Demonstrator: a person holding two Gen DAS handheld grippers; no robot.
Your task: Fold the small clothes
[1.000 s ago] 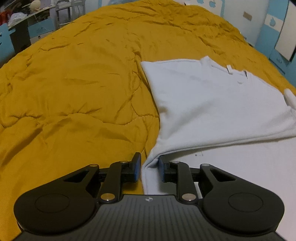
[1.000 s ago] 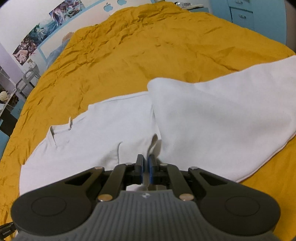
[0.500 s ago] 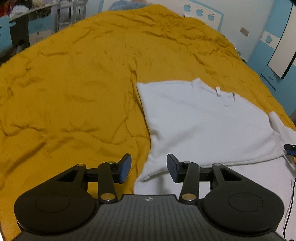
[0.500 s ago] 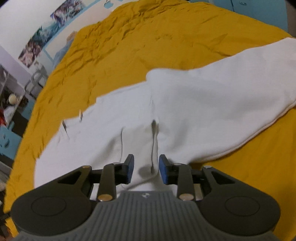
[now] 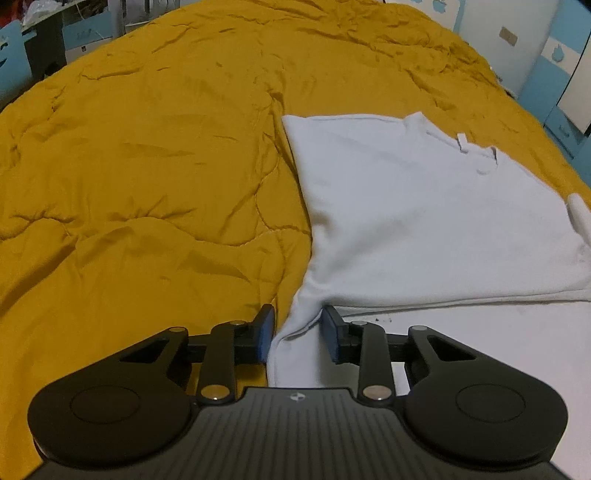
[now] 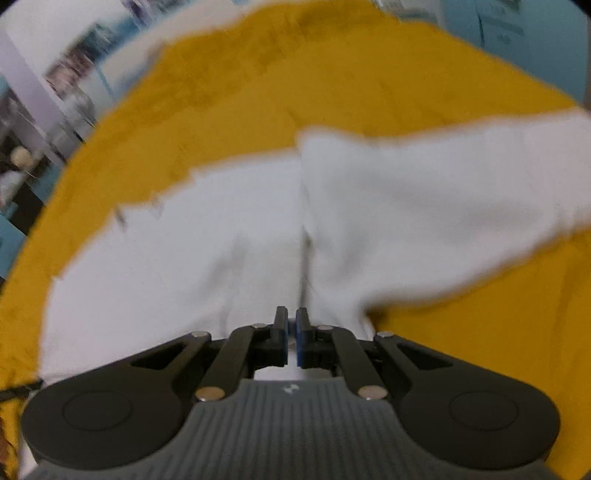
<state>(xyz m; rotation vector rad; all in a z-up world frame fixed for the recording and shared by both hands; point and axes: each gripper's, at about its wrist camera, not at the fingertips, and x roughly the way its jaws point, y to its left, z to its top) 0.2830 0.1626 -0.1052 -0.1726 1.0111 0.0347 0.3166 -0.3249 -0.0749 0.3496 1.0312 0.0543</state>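
Note:
A white top (image 5: 424,221) lies on the mustard quilt (image 5: 147,166), its upper half folded down, the neck label showing at the far side. My left gripper (image 5: 297,325) is open, its jaws on either side of the garment's left folded edge, low over the cloth. In the blurred right wrist view the white top (image 6: 406,206) spreads ahead, one part laid across to the right. My right gripper (image 6: 291,332) has its jaws nearly together over the white cloth; I cannot tell whether cloth is pinched between them.
The quilt (image 6: 332,81) covers the whole bed. Blue-and-white cabinets (image 5: 554,74) stand along the right wall, and a desk with clutter (image 5: 55,33) stands at the far left.
My left gripper opened, then narrowed partly around the folded edge. My right gripper opened half a second ago and has closed again, and its view is now blurred by motion.

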